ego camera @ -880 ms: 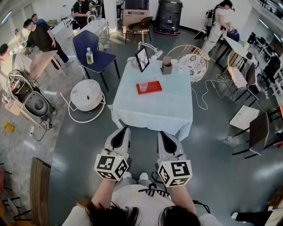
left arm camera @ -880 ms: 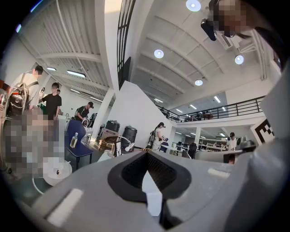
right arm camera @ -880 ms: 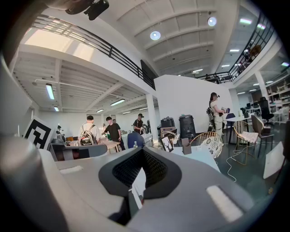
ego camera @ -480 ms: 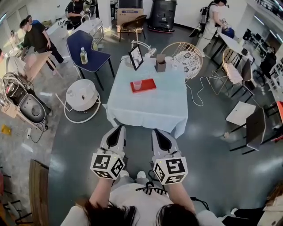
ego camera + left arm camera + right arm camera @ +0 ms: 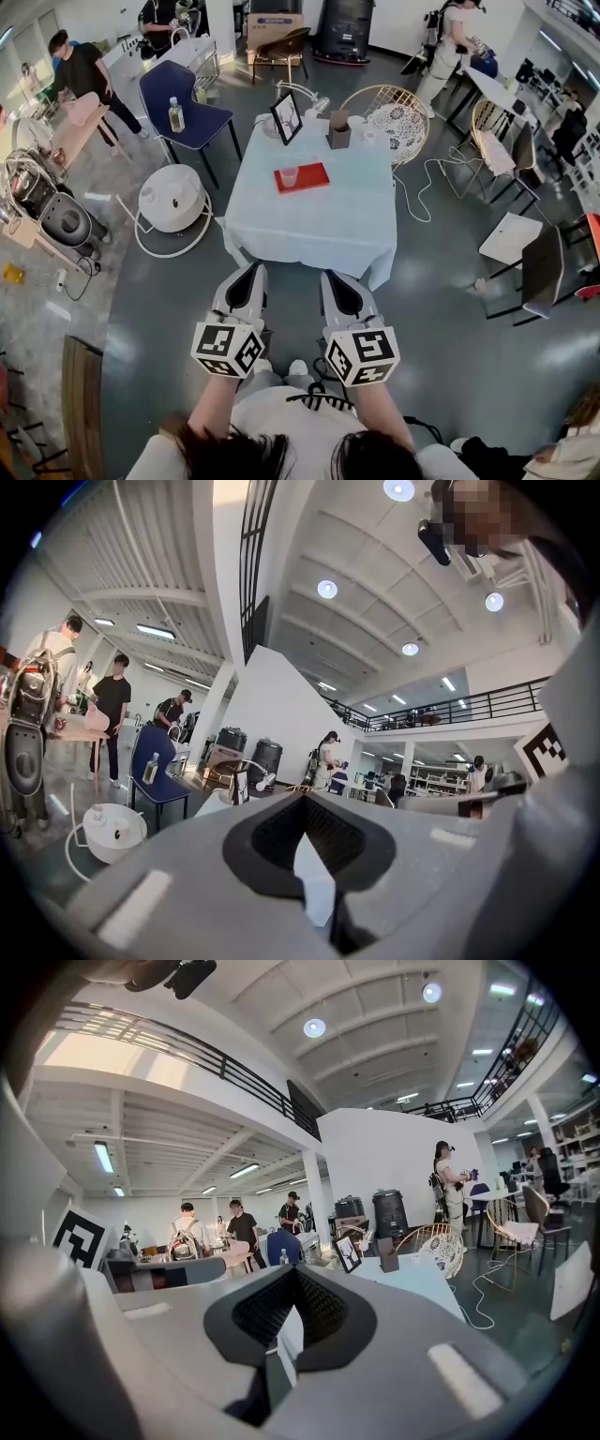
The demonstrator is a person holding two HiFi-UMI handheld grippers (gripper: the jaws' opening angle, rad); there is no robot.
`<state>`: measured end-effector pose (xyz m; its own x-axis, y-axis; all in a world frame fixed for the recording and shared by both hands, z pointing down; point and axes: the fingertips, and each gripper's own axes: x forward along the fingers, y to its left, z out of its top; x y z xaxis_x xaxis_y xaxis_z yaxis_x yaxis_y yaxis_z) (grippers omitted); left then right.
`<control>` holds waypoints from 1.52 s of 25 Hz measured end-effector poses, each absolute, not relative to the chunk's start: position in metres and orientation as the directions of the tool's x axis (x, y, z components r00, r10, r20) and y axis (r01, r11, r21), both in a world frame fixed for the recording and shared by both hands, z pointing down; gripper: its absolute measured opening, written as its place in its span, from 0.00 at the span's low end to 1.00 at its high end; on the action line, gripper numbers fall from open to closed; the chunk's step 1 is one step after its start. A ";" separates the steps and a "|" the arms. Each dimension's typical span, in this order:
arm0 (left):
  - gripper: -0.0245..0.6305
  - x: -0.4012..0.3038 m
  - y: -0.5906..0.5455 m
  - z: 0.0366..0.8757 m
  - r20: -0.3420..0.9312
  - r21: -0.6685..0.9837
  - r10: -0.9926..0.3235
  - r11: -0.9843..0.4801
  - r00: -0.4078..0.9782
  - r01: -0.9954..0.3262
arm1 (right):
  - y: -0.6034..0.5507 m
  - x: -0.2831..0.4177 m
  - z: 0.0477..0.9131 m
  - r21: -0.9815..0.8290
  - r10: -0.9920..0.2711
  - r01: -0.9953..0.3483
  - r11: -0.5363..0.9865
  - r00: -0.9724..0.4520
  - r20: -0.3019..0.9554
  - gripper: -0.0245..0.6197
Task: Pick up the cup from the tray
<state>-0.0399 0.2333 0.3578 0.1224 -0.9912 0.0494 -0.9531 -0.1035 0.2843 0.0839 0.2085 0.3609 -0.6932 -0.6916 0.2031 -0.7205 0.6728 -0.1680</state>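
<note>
The cup on the tray lies well ahead of us, midway between our left claw and right claw, both closed and empty.

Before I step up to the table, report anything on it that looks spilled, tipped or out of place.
Nothing stands out. The cup stands upright on the red tray, and the tablecloth around it shows no spill.

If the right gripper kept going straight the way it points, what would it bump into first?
Probably the near edge of the table, where its pale cloth hangs down. The right gripper aims at it, and only bare floor shows between them. Depth is hard to judge from here.
</note>
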 end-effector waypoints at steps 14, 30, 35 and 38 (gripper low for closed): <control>0.04 -0.035 0.221 0.360 0.058 0.290 -0.996 -0.050 0.070 -0.956 | 0.186 0.089 0.361 -0.148 -0.652 -0.677 0.721 -0.735 0.188 0.29; 0.04 -0.070 0.162 0.380 0.071 0.284 -0.996 -0.039 0.062 -0.958 | 0.124 0.059 0.370 -0.147 -0.676 -0.689 0.710 -0.725 0.130 0.46; 0.04 -0.088 0.132 0.385 0.085 0.284 -0.994 -0.040 0.067 -0.958 | 0.095 0.041 0.380 -0.130 -0.680 -0.700 0.703 -0.714 0.169 0.47; 0.04 -0.095 0.114 0.391 0.104 0.287 -0.990 -0.058 0.091 -0.956 | 0.078 0.031 0.385 -0.125 -0.683 -0.707 0.696 -0.706 0.187 0.47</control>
